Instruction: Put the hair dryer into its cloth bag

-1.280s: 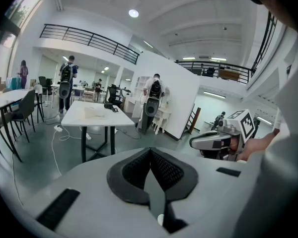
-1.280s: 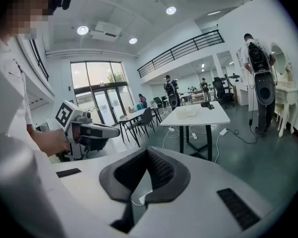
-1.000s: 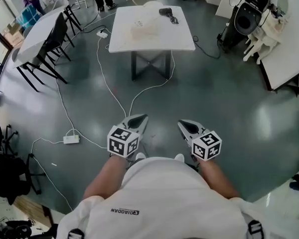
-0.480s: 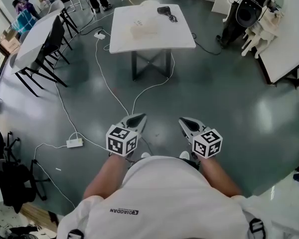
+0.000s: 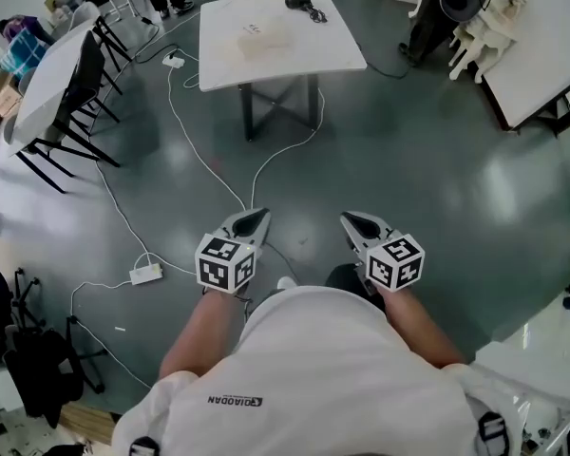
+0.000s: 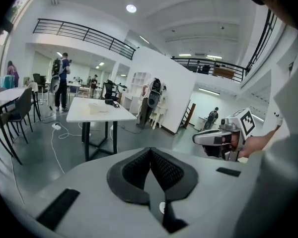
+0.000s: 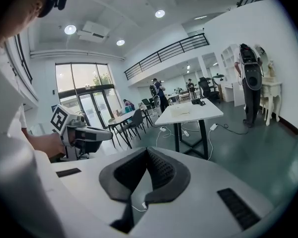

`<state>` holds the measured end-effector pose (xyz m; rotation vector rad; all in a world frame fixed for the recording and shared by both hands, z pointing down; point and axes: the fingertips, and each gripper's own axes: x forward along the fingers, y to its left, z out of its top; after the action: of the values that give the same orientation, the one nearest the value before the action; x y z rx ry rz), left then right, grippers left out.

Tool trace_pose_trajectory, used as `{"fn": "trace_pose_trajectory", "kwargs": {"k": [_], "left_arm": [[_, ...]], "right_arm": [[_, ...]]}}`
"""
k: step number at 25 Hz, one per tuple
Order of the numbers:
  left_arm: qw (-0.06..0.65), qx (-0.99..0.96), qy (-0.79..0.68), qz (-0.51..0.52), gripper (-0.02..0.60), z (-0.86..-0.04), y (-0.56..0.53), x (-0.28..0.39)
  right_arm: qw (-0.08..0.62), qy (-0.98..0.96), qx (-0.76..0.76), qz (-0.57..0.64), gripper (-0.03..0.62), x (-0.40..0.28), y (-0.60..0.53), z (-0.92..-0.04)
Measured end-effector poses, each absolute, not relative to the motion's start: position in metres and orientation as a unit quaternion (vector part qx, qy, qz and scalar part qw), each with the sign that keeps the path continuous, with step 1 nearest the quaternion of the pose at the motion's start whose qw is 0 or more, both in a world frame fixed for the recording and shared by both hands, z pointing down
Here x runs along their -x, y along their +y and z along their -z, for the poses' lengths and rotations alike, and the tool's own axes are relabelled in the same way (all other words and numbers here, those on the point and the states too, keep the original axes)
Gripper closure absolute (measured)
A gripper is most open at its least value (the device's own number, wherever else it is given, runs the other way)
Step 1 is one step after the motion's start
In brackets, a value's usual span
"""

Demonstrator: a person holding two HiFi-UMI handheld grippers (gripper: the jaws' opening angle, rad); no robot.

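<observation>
Walk with the left gripper (image 5: 251, 220) and the right gripper (image 5: 353, 221) shut tight and empty. Head for the far white table (image 5: 323, 50) with the black hair dryer (image 5: 297, 1) at its back edge and, likely, the cloth bag (image 5: 264, 36) near it. Step over the floor cable (image 5: 201, 158).

White counter (image 5: 294, 60), black hair dryer (image 5: 298, 1), pale off-white cloth bag (image 5: 264, 36). The floor (image 5: 418, 169) is a glossy dark grey-green, with white cables (image 5: 198, 155). Left gripper (image 5: 254, 218) and right gripper (image 5: 350, 221) are both light grey, with black dimpled jaws and black-and-white square-marker cubes. The shirt (image 5: 313, 369) is white.
</observation>
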<state>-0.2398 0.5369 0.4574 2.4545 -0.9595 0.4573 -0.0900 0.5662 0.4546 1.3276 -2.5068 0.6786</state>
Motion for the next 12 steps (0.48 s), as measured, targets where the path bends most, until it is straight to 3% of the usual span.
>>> {"fn": "trace_pose_trajectory", "kwargs": {"k": [12], "left_arm": [[0.246, -0.9, -0.327, -0.154, 0.554, -0.467, 0.522, 0.216]], "right_arm": [[0.12, -0.845, -0.456, -0.252, 0.572, 0.082, 0.556, -0.467]]}}
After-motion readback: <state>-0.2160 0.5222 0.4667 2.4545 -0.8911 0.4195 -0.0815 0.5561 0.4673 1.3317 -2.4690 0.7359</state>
